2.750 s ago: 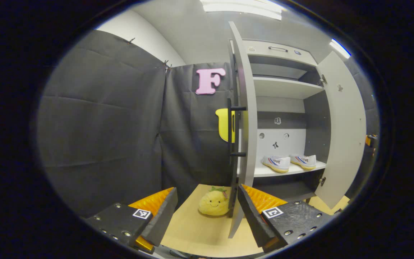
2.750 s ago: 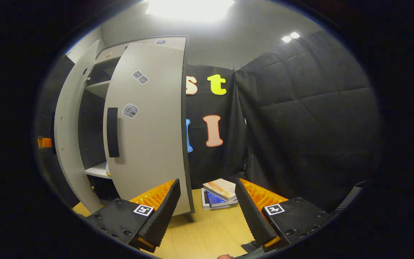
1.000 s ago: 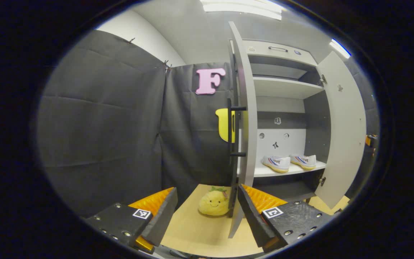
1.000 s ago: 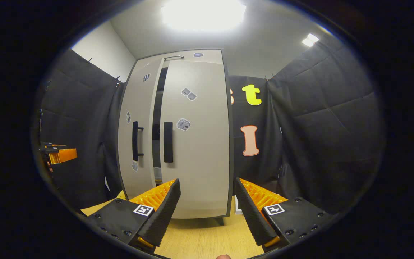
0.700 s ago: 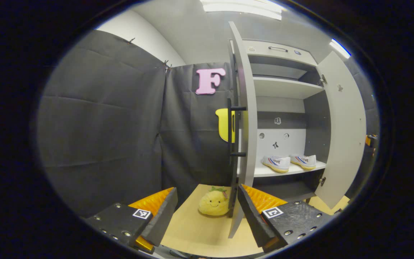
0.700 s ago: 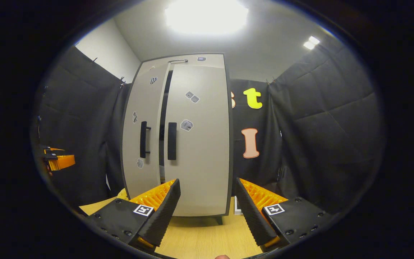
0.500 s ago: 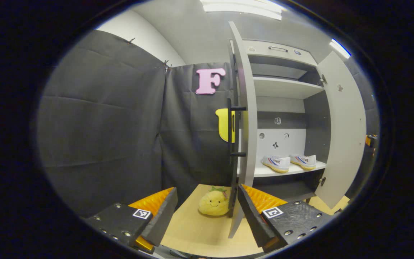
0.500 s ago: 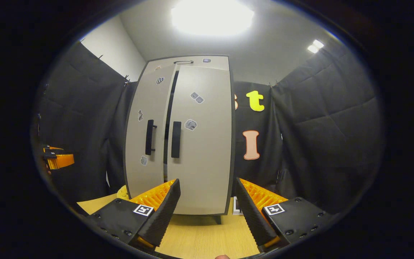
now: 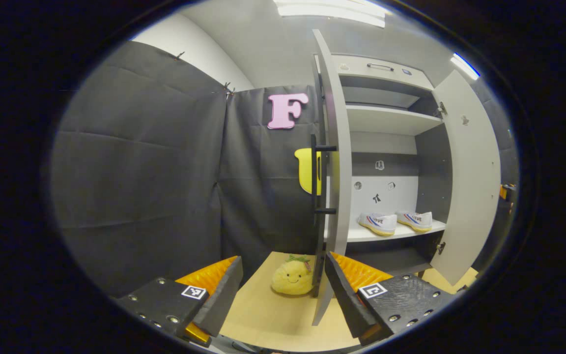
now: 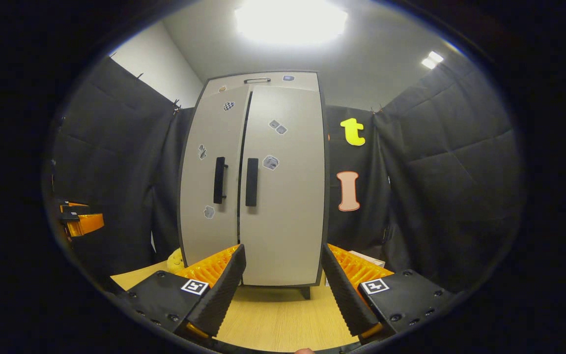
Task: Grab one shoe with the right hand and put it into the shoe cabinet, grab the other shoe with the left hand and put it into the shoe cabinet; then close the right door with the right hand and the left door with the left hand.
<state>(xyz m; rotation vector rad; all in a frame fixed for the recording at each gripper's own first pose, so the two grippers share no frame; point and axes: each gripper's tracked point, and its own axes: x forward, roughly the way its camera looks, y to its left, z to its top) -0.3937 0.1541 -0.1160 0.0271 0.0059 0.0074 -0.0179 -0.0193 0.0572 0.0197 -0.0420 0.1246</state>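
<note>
white shoes (image 9: pixel 395 222) sit shelved, well beyond the parted left tongs (image 9: pixel 283 290).

A yellow plush toy (image 9: pixel 292 278) with a smiling face sits on the wooden table (image 9: pixel 268 319), in the lower middle of the left gripper view.

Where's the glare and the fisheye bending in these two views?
Right gripper view: ceiling light blown out to white, cabinet sides bowed outward. Left gripper view: light strip bright at the top, door edge curved; both sharp, no motion blur.
</note>
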